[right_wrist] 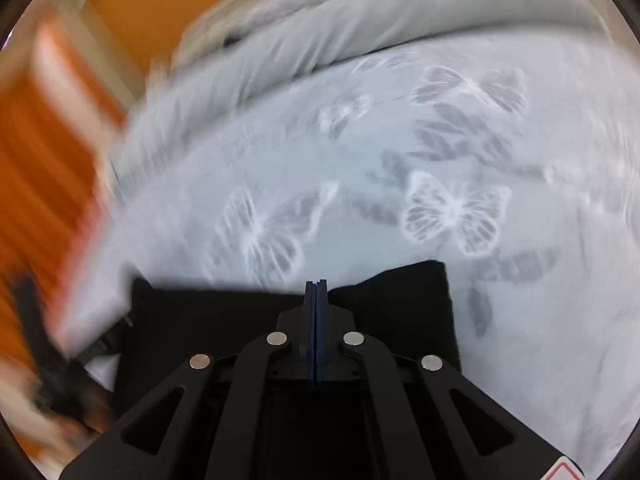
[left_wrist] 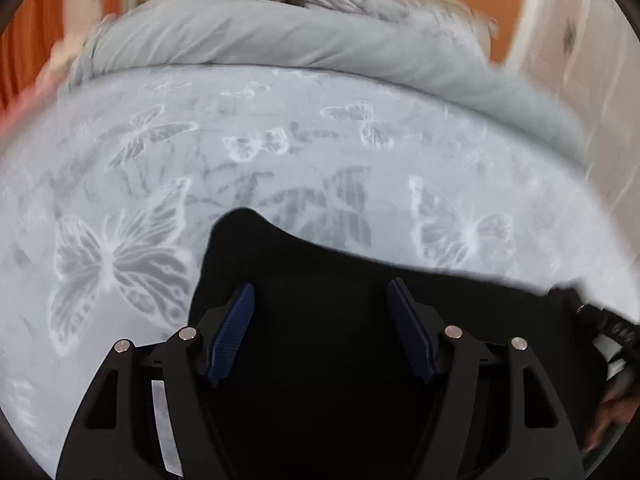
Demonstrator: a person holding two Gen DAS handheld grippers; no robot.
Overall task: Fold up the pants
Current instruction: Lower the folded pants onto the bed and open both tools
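- The black fabric pants [right_wrist: 288, 320] lie as a compact dark bundle on the pale blue butterfly-print bedsheet [right_wrist: 440, 208], toward the bed's near edge, well apart from the rolled grey duvet [left_wrist: 280, 36] at the far edge.
- The left gripper [left_wrist: 320, 300] hangs over the pants with jaws spread, nothing between the pads.
- The right gripper [right_wrist: 316, 284] has its jaws pressed together; whether any cloth is pinched cannot be told.
- Risk: if no cloth is caught, the fold could slump open; both views are motion-blurred, so a hasty pull may drag the bundle askew.

No readable text anywhere; only the corner of a red-edged warning sticker [right_wrist: 562, 473] shows on the right gripper's body, its symbol cut off.
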